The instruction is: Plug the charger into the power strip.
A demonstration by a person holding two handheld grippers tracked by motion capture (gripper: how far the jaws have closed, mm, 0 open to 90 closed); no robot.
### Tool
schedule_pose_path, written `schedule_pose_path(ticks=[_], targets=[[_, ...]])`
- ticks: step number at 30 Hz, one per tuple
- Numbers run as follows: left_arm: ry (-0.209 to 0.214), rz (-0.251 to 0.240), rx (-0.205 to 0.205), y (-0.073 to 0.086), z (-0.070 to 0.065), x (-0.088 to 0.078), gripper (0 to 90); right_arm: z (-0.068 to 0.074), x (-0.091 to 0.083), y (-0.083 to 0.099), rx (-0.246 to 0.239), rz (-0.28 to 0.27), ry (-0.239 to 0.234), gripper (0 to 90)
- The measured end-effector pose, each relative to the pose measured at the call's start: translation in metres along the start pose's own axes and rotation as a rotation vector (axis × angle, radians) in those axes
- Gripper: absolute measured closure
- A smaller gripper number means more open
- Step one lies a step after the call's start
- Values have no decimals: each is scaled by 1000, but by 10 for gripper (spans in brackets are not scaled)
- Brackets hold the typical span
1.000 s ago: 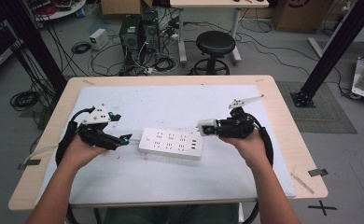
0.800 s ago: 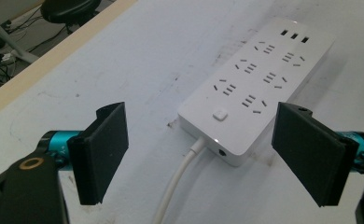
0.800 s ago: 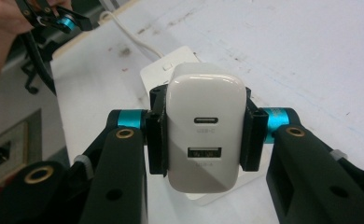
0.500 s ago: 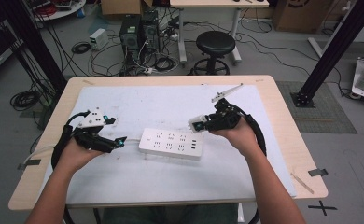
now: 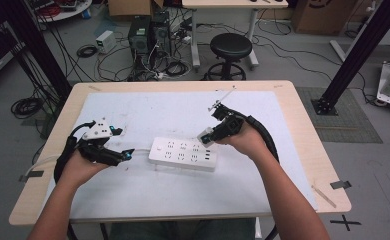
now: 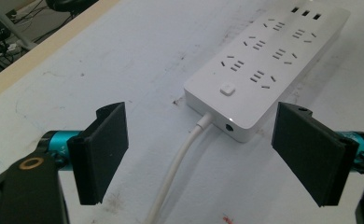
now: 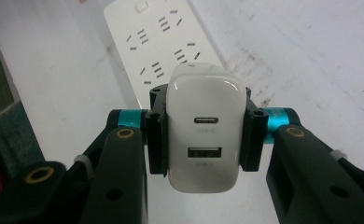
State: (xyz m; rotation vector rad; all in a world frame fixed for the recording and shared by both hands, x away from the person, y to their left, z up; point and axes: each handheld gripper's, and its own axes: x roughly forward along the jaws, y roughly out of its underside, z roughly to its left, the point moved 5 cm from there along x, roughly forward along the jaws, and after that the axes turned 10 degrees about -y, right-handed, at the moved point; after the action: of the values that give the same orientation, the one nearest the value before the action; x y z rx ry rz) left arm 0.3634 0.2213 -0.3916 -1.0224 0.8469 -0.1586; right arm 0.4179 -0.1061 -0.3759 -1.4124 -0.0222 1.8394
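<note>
Your right gripper (image 7: 203, 133) is clamped on the white charger (image 7: 204, 128), mid-frame, above the power strip (image 5: 184, 153) at centre. Your left gripper (image 6: 208, 154) has jaws apart, lower left, facing the strip's cord (image 6: 180, 168).

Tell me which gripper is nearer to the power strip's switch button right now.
Left. The left gripper sits open just off the cord end of the power strip, where the switch button is. The right gripper holds the white charger over the opposite end.
</note>
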Motion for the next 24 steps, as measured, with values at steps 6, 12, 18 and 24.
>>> schedule_pose_path(ticks=[6,12,18,24], targets=[[2,-2,3,1,-1,-1,187,4,11,-12,-36,138,20,636],[5,3,2,5,-2,-3,187,0,28,-24,-100,260,22,636],[13,-10,-11,7,-2,-6,187,-1,33,-26,-122,293,24,636],[16,-16,-13,10,-2,-5,187,-5,45,-32,-208,374,55,636]])
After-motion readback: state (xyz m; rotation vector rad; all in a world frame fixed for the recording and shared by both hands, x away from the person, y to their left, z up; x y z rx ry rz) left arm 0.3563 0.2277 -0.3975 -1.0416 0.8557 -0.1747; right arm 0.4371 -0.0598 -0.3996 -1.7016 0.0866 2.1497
